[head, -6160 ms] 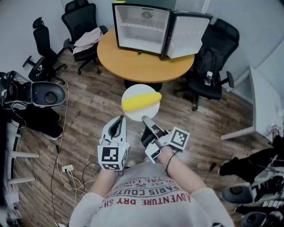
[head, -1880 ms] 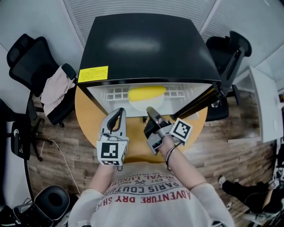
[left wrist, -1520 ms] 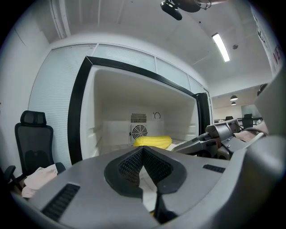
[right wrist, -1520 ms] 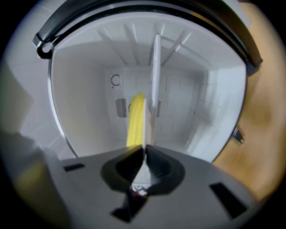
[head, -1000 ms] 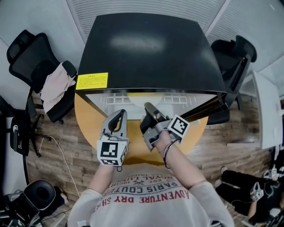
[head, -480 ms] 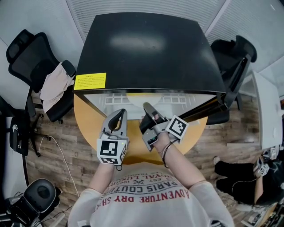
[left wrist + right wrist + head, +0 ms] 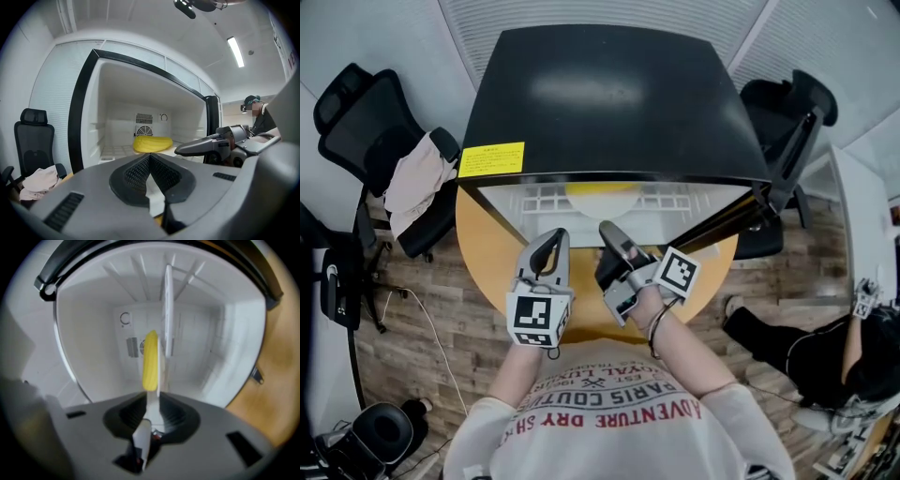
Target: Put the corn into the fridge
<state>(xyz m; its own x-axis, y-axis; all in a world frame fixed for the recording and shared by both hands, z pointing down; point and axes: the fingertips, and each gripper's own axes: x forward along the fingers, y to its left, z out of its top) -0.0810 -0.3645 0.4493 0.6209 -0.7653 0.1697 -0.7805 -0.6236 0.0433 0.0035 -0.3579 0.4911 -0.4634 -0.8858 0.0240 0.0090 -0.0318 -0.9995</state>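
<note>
Your right gripper clamped on the white plate rim, corn on the plate just beyond those fingertips, inside the fridge, your left gripper with its 2 jaws together, empty.

**Both grippers forward, right one clamped, left one closed on nothing**

Left gripper: held level, pointing straight ahead, jaws pressed together at the tips, nothing between them. Marker cube faces up, near the body. Left forearm bare, extended from the torso.

Right gripper: just beside the left, rolled sideways, marker cube tilted outward to the right. Jaws closed on the rim of a white plate, seen edge-on. Right forearm bare, angled inward.
</note>
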